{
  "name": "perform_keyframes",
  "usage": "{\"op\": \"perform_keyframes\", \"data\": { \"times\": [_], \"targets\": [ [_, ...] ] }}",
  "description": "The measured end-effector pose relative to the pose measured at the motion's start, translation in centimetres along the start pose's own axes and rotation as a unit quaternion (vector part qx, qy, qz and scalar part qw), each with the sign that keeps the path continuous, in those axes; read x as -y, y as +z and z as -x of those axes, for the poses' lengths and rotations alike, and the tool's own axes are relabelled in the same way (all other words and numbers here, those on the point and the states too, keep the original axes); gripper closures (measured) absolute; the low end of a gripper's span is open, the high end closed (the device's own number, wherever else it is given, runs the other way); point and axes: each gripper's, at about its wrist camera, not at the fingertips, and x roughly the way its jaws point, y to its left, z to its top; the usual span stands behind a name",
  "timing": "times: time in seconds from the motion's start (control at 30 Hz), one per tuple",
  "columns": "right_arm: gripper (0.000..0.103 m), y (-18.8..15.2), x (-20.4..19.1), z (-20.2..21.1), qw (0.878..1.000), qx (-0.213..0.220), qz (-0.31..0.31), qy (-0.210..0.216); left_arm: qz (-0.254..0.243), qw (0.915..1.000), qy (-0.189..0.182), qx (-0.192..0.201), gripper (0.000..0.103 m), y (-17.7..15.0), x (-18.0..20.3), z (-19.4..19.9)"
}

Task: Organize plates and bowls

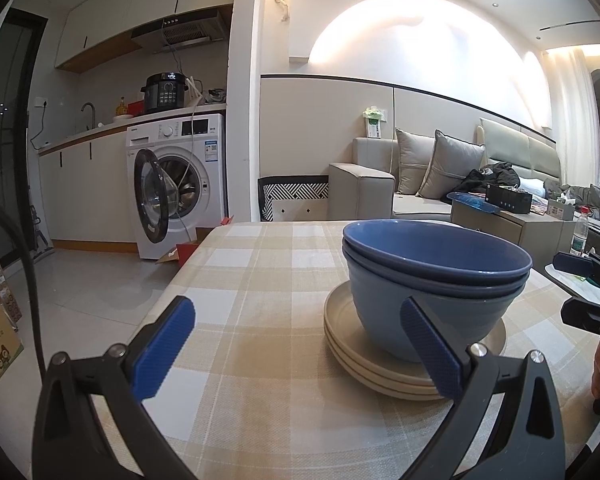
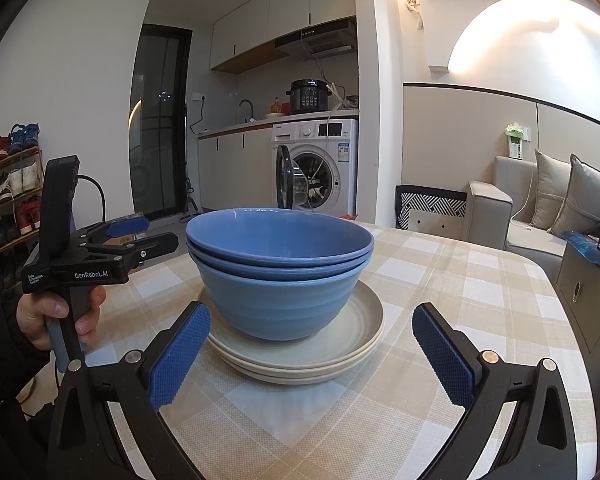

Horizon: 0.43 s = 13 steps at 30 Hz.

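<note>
fingers (image 2: 182, 354) of the right gripper (image 2: 312, 360) stand apart and empty, as do the left gripper's (image 1: 300, 352). blue bowls (image 2: 279, 268) sit nested on cream plates (image 2: 300, 356) mid-table (image 2: 440, 280); likely finished, so back away level without nudging the stack.

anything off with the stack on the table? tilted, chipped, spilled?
Nothing stands out. The blue bowls sit nested and level on the beige plates, roughly centred, and no chips or spills show on the checked tablecloth. Both the left gripper and right gripper have open jaws and hold nothing.
</note>
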Motion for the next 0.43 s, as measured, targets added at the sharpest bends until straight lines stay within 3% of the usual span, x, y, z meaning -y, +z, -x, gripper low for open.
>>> {"op": "perform_keyframes", "data": {
  "times": [0.43],
  "targets": [
    [0.000, -0.04, -0.19, -0.38, 1.000, -0.005, 0.001, -0.002, 0.009, 1.0000, -0.002, -0.003, 0.000, -0.07, -0.31, -0.31]
  ]
}}
